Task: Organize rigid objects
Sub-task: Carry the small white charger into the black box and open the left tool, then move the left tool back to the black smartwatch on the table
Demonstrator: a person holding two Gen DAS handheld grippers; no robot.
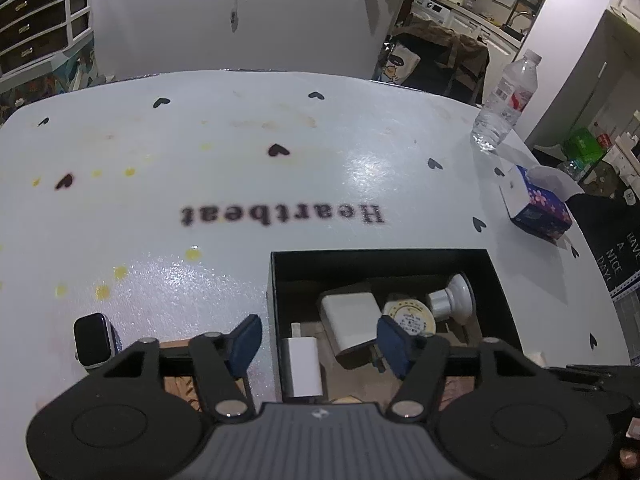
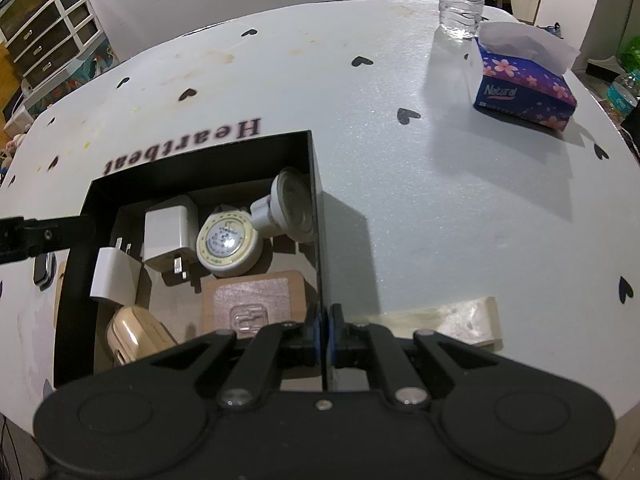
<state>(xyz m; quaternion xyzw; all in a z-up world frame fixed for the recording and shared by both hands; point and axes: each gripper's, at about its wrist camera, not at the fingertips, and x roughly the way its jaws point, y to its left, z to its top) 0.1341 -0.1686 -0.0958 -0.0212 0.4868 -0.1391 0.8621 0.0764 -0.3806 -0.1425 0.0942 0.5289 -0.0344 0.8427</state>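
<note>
Blue-padded right claw (image 2: 323, 334) clamped on right wall of black box (image 2: 316, 216), steadying it. Left claw (image 1: 318, 340) spread wide, empty, over box's left edge. Box holds chargers, bulb, tin. Smartwatch (image 1: 94, 340) lies outside, left, on table (image 1: 360, 152). Likely next: left claw shifts left to grip watch.

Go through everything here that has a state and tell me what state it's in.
Left tongs: open, empty, over the box's left wall.
Right tongs: shut on the black box's right wall.
Black box: lidless, holding chargers.
Smartwatch: outside box, screen dark.
Water bottle: upright, capped.
Tissue box: open, tissue sticking out.
</note>
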